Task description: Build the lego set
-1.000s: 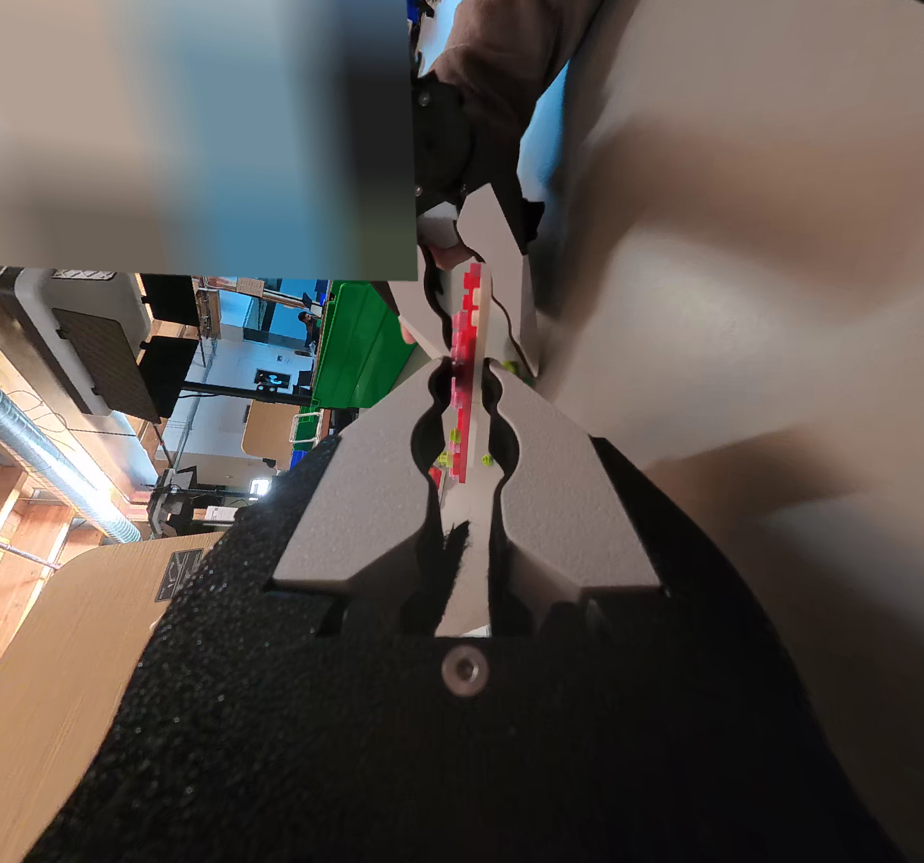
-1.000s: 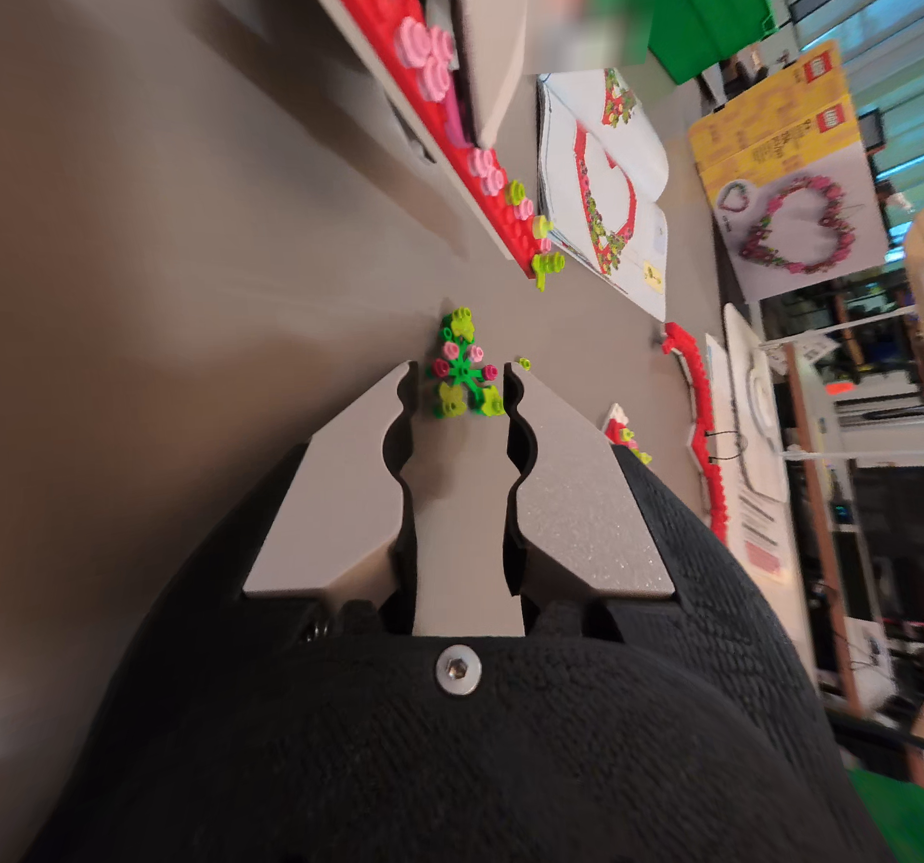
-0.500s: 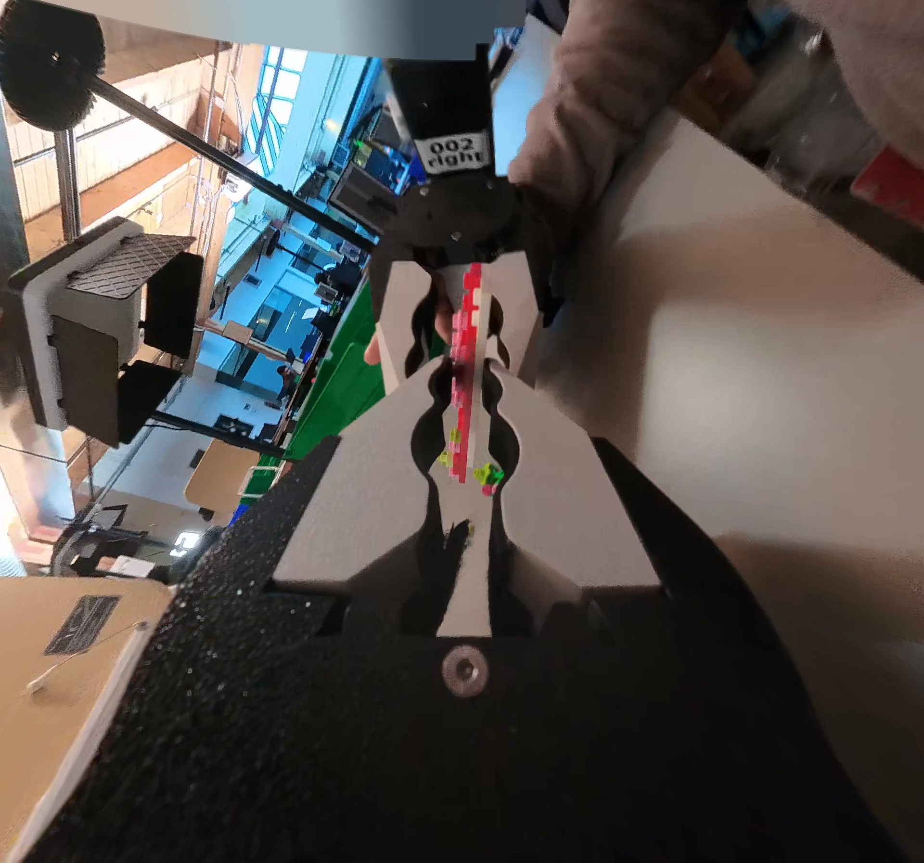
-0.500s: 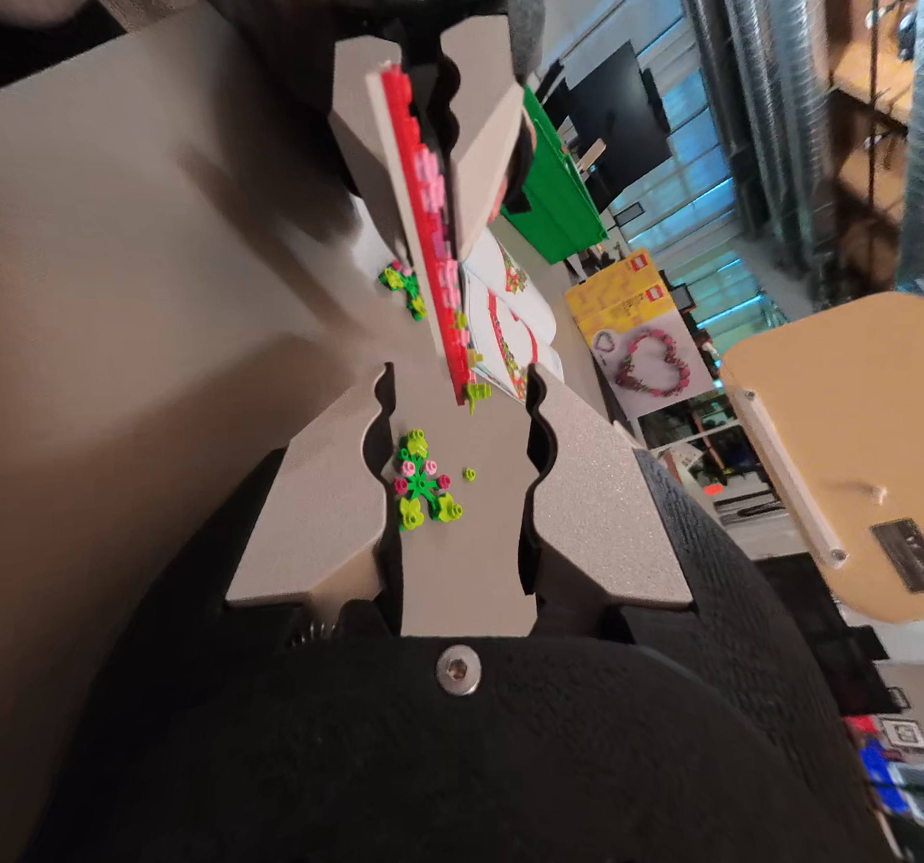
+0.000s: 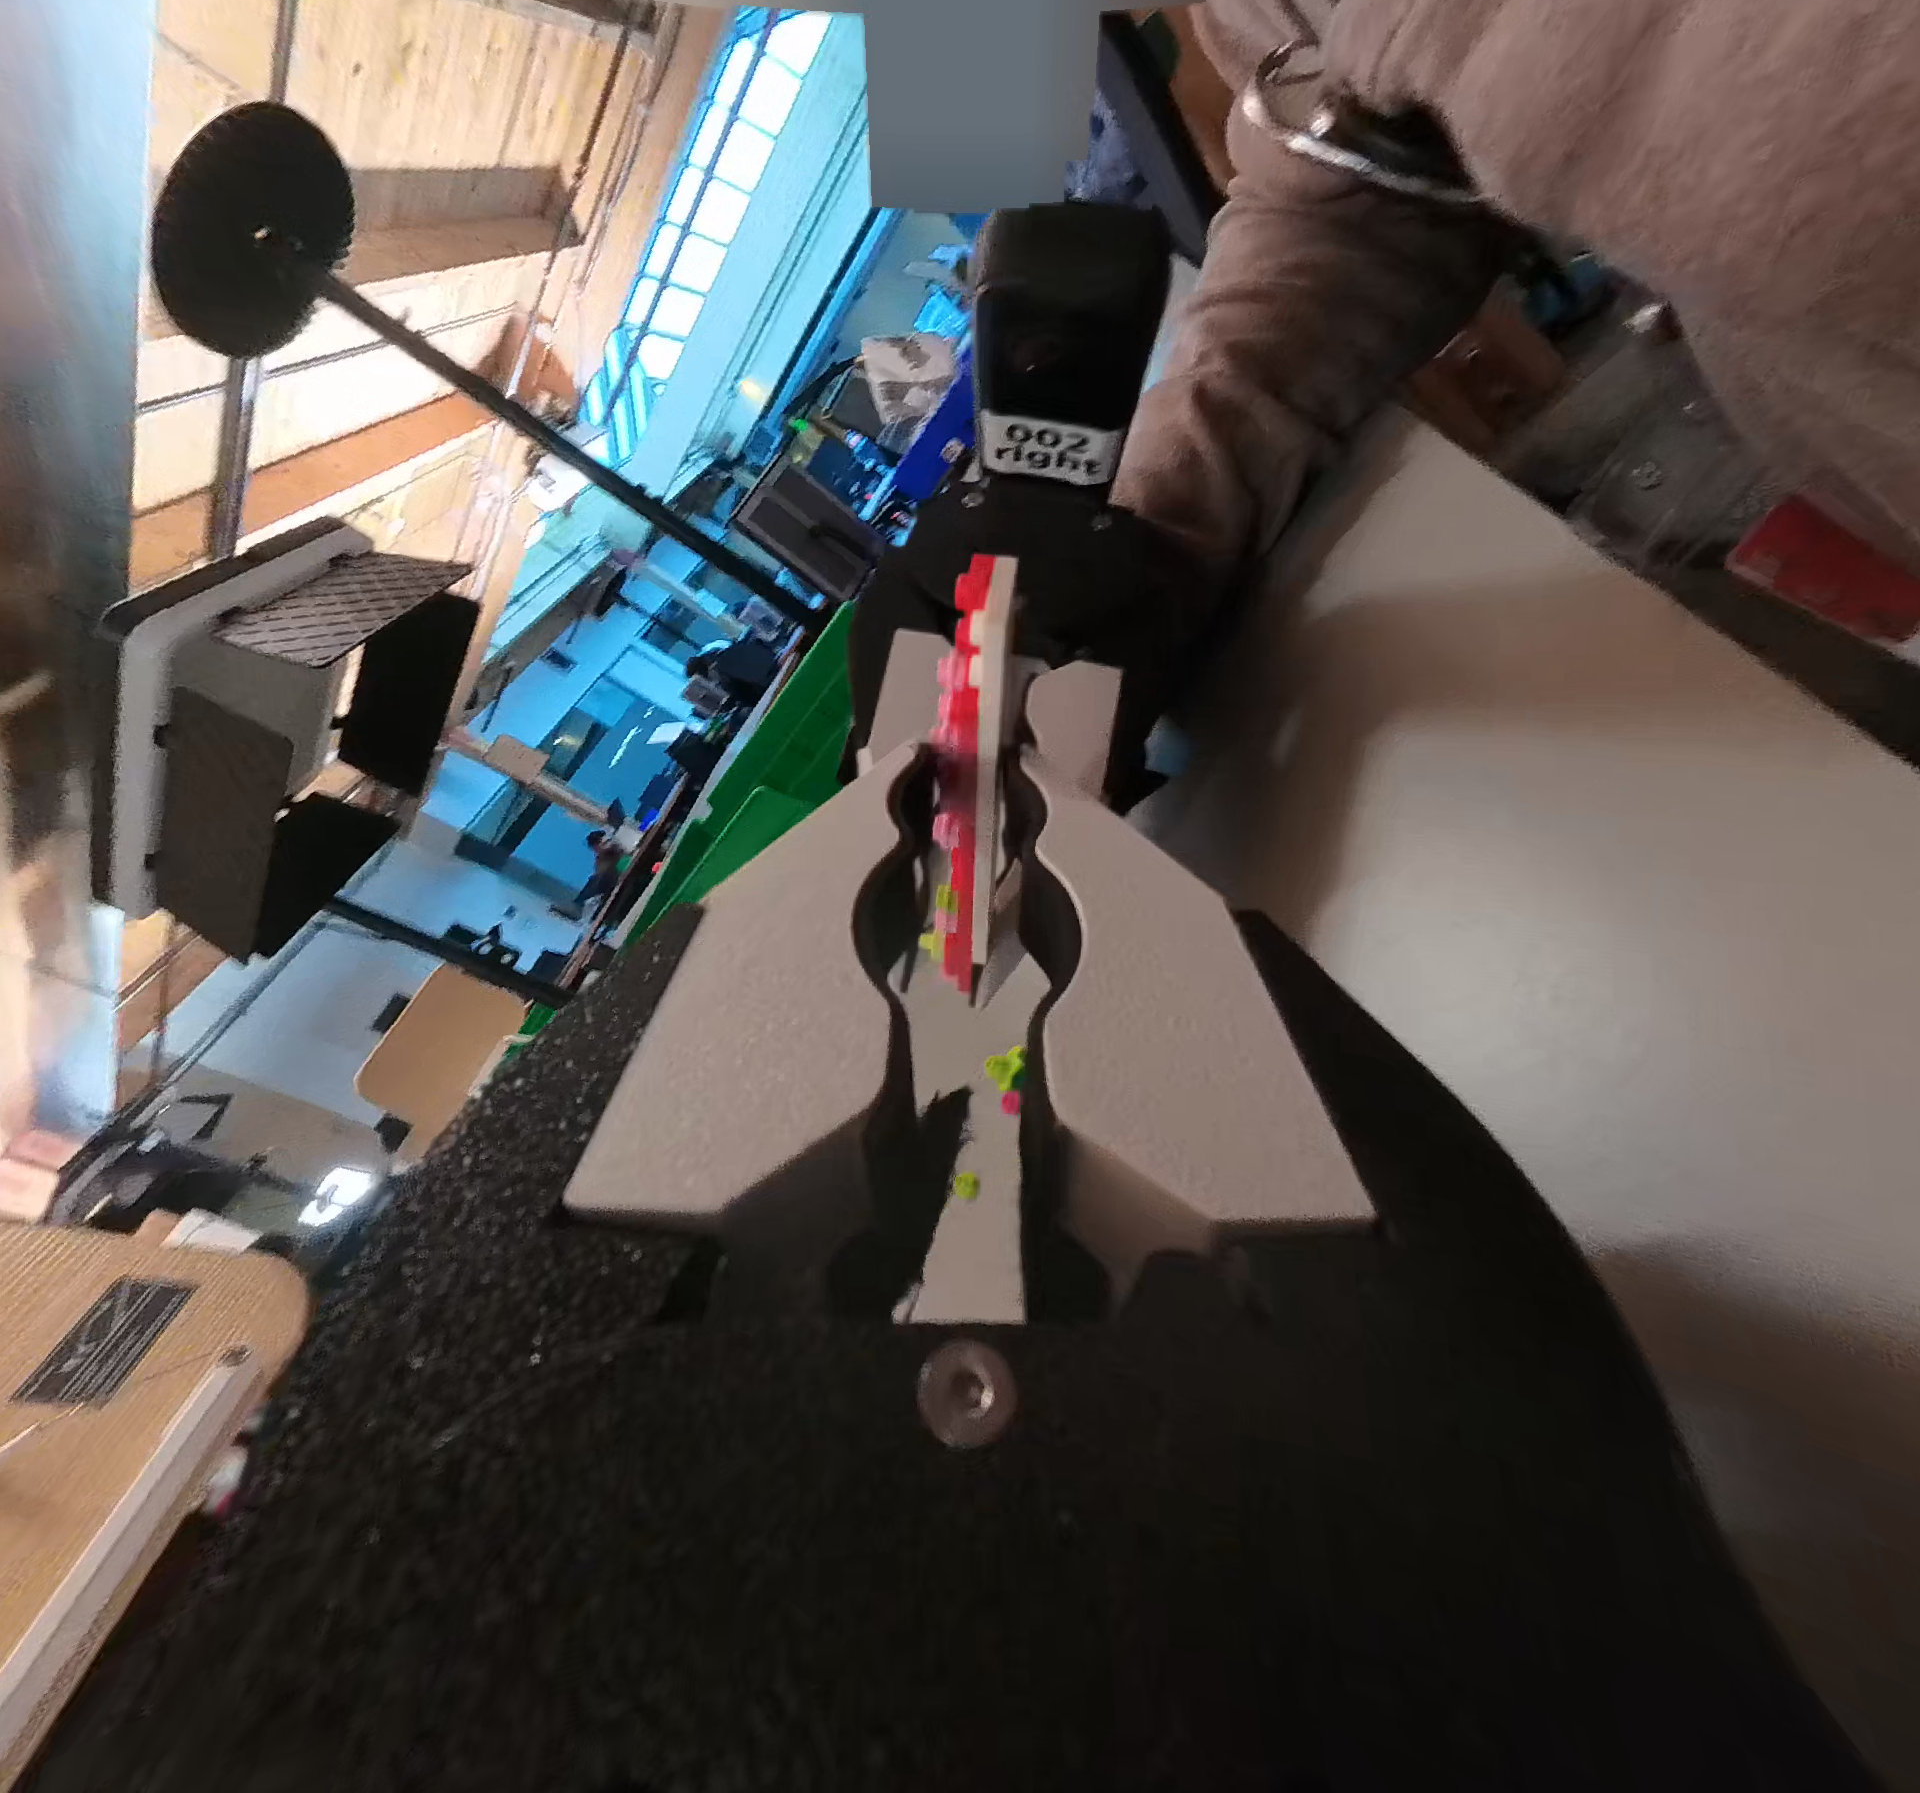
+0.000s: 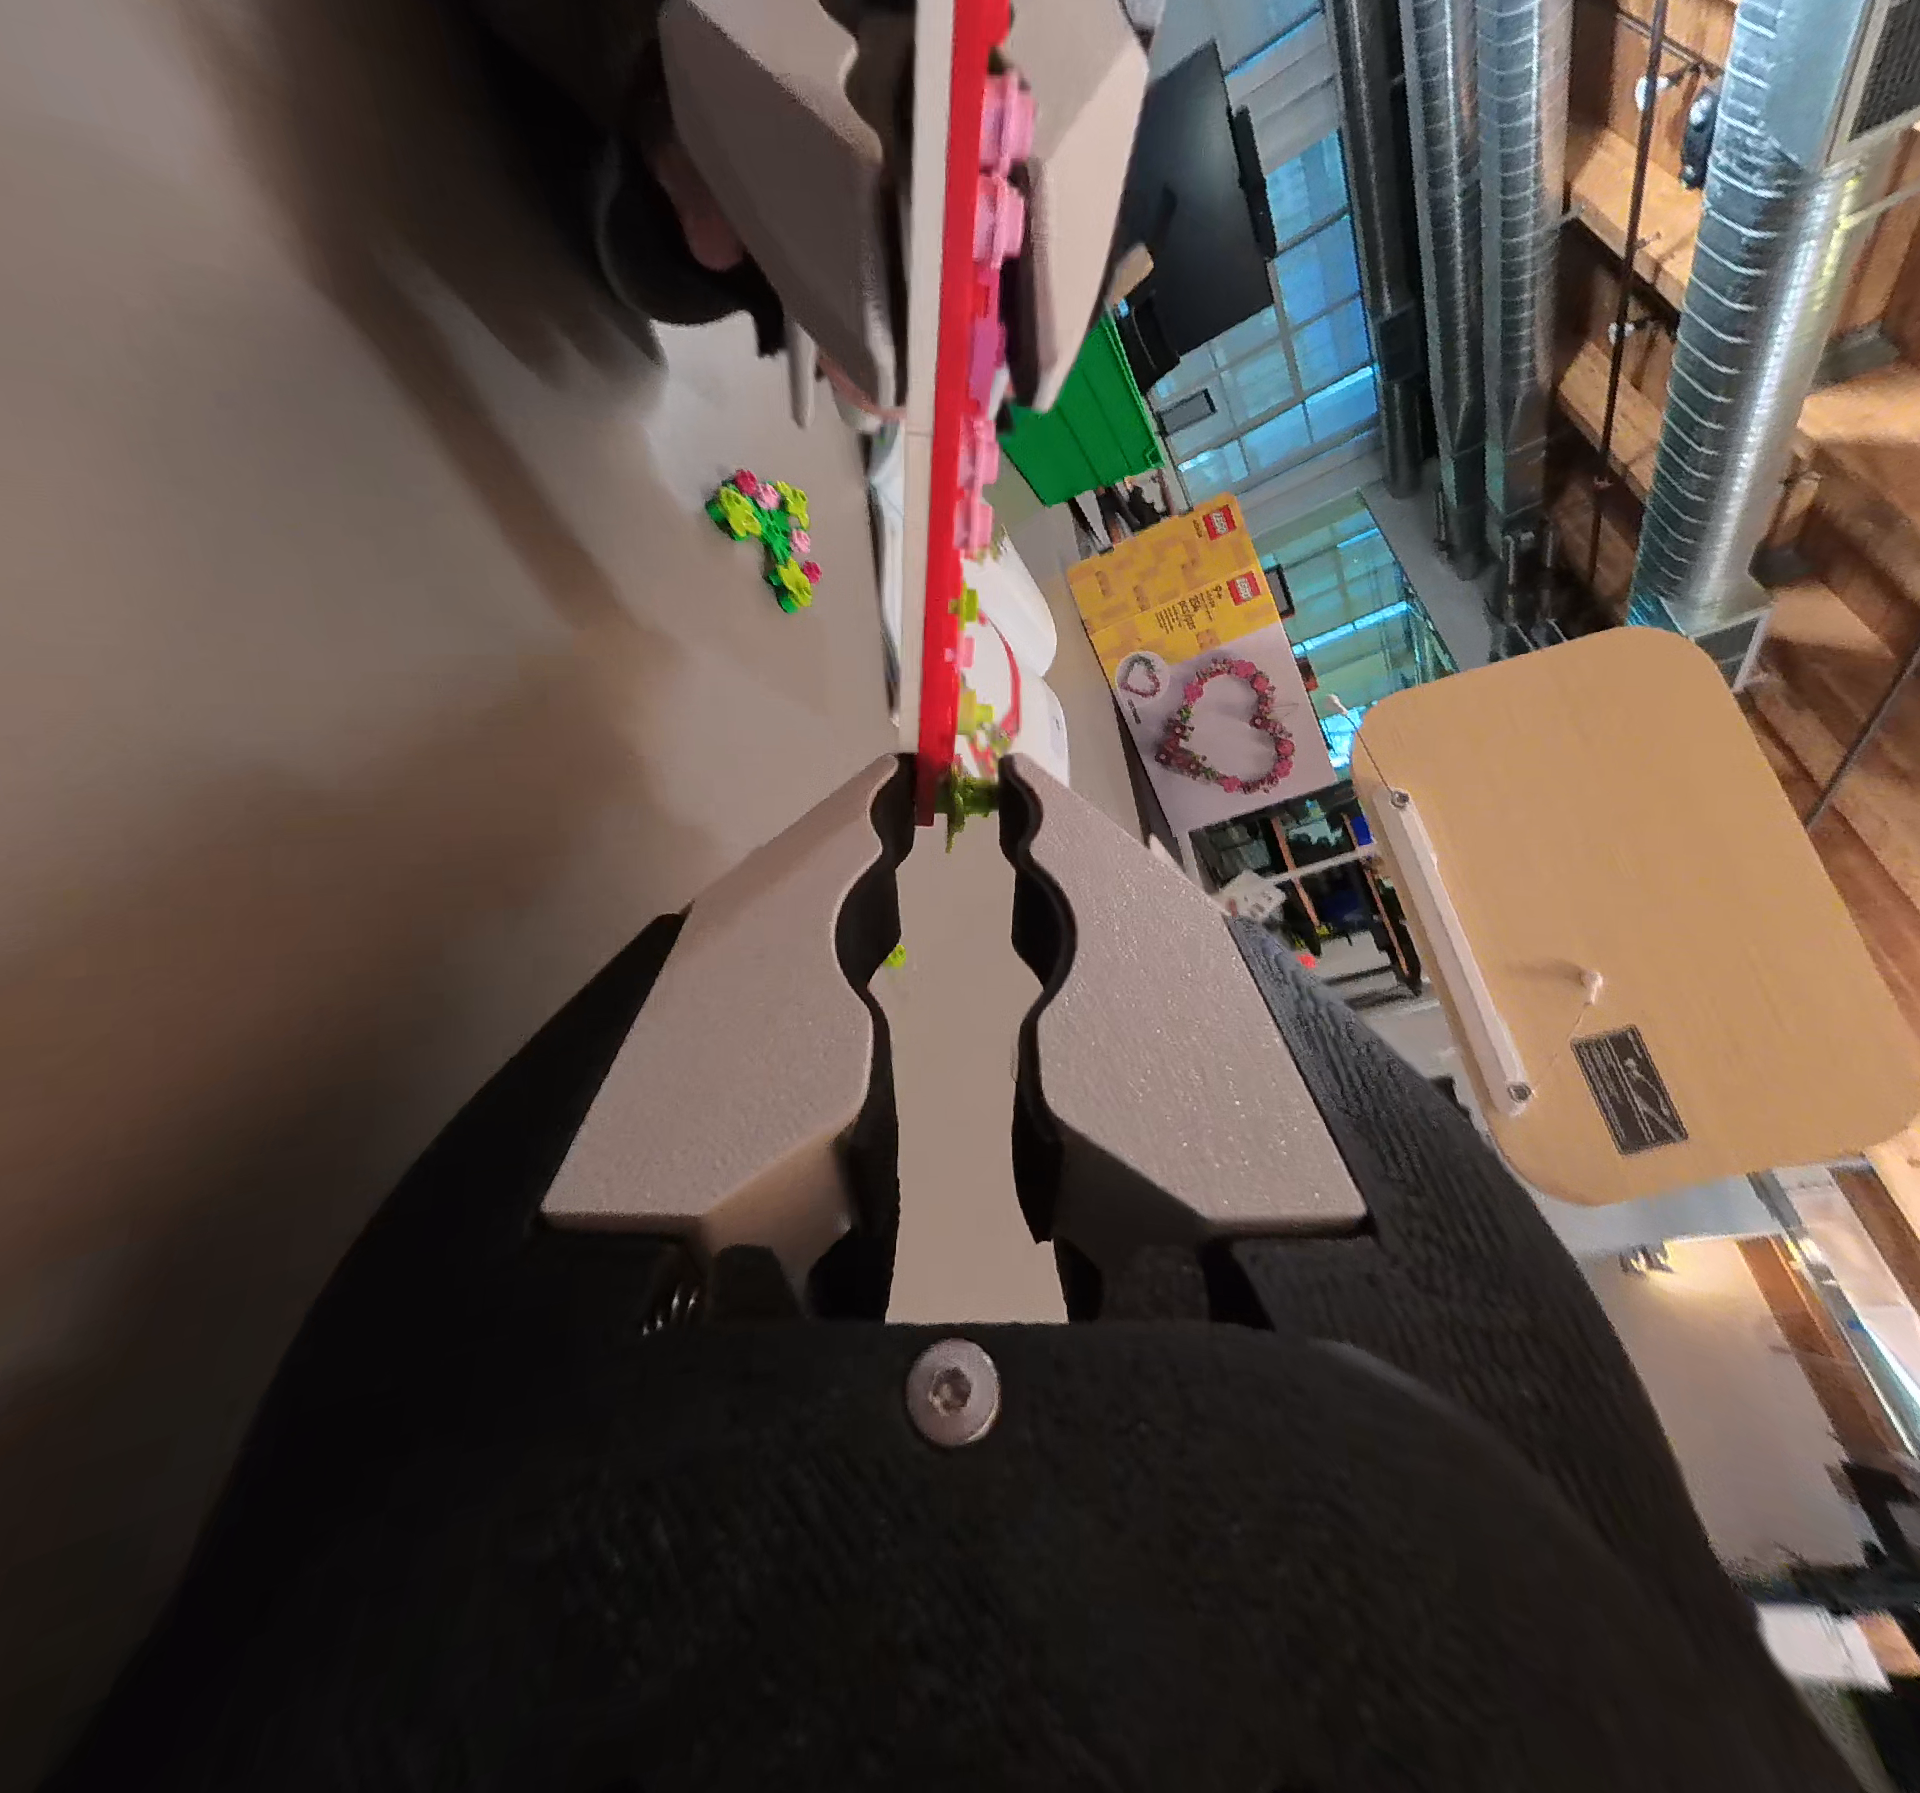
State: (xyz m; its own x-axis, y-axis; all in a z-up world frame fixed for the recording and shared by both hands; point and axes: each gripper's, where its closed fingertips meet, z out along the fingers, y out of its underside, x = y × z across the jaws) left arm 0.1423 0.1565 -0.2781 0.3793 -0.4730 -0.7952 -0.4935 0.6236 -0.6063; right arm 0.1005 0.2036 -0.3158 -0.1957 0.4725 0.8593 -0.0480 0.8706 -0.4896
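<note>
A: Between the 2 grippers, above the grey table (image 6: pixel 312 600), the red lego strip (image 6: pixel 943 393) is held clear of the surface. Left gripper (image 5: pixel 971 813): jaws closed narrowly on the strip near 1 end. Right gripper (image 6: pixel 948 793): jaws part-open, tips flanking the strip's other end, where a lime-green sprig sits; firm contact cannot be told.

B: Orientation?

A: Its long axis runs from one gripper straight toward the other. In the right wrist view it is seen edge-on, white backing to the left, red layer and pink flower studs (image 6: pixel 1003 216) to the right.

B: Handling?

A: Judged light and fairly stiff, but a long thin plate probably flexes, and the small flowers likely pop off under side load. Best hold: across the flat faces at bare stretches, not on the blossoms.

B: Other parts?

A: 1 loose flower cluster (image 6: pixel 767 538) lies on the table, well apart from the strip; the set's box (image 6: pixel 1195 642) stands beyond.
</note>
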